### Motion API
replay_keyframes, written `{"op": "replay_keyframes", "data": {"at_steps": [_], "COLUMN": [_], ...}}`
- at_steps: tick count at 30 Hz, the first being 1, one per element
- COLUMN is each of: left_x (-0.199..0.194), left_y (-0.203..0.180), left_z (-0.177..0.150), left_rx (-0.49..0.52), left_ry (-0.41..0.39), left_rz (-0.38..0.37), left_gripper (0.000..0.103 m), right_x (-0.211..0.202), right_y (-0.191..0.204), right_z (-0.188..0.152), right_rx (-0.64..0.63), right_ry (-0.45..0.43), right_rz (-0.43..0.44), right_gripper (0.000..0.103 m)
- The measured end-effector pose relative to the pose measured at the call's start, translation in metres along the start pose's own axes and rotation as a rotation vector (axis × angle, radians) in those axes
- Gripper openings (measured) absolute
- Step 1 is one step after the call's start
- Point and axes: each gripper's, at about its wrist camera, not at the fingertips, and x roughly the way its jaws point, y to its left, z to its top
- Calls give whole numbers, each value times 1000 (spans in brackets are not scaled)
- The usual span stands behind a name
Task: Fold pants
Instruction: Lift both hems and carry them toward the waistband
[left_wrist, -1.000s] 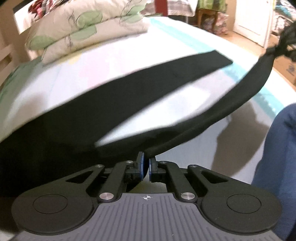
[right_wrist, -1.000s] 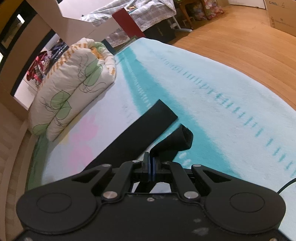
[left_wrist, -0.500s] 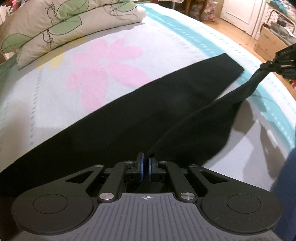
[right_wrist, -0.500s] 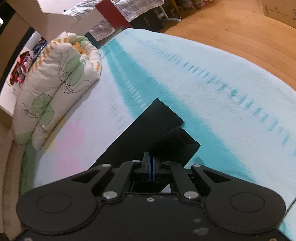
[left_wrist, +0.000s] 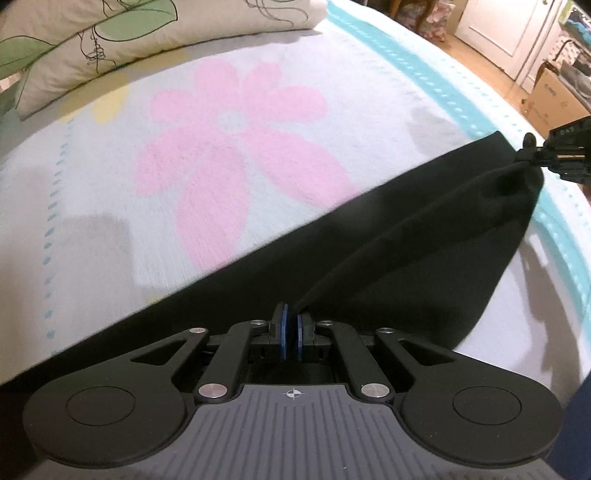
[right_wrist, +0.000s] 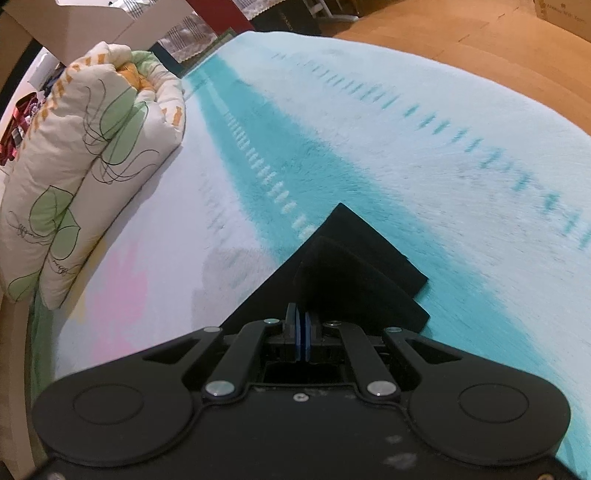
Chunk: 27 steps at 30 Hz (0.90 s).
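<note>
Black pants (left_wrist: 369, 236) lie on a bed with a pink flower blanket. One leg lies flat; the other leg is held stretched just above it. My left gripper (left_wrist: 290, 325) is shut on the upper leg's edge near the waist end. My right gripper (right_wrist: 302, 332) is shut on that leg's hem (right_wrist: 354, 280), low over the flat leg's hem (right_wrist: 365, 240). The right gripper also shows in the left wrist view (left_wrist: 532, 153) at the far right, pinching the hem.
A folded leaf-print quilt (right_wrist: 81, 158) lies along the far side of the bed, also in the left wrist view (left_wrist: 110, 48). A teal stripe (right_wrist: 295, 166) crosses the blanket. Wooden floor (right_wrist: 461, 33) and a cardboard box (left_wrist: 550, 96) lie beyond the bed.
Both grippers carried the lifted leg across and down onto the flat leg. The gap of blanket between the two legs has closed, and the hems now nearly overlap.
</note>
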Motion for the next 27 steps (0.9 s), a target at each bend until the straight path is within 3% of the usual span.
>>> {"op": "replay_keyframes", "data": {"at_steps": [13,18,24,27], "left_x": [18,25,25,25], "left_y": [16,21,24,23], "left_z": [7,8,7,6], "left_rx": [12,21,20,19], "left_ry": [20,29,28,26], "left_rz": [-38,-42,-51,-50], "left_gripper": [5,5,5,5], "right_x": [28,29,10,2], "right_y": [17,25,19,13], "right_z": [16,31,47,46], "right_rx": [-41,-89,-92,-115], "right_ry": [8,-67,-157,-148], "right_rz": [-29,-46,-12,-13], "right_gripper": [5,29,29,29]}}
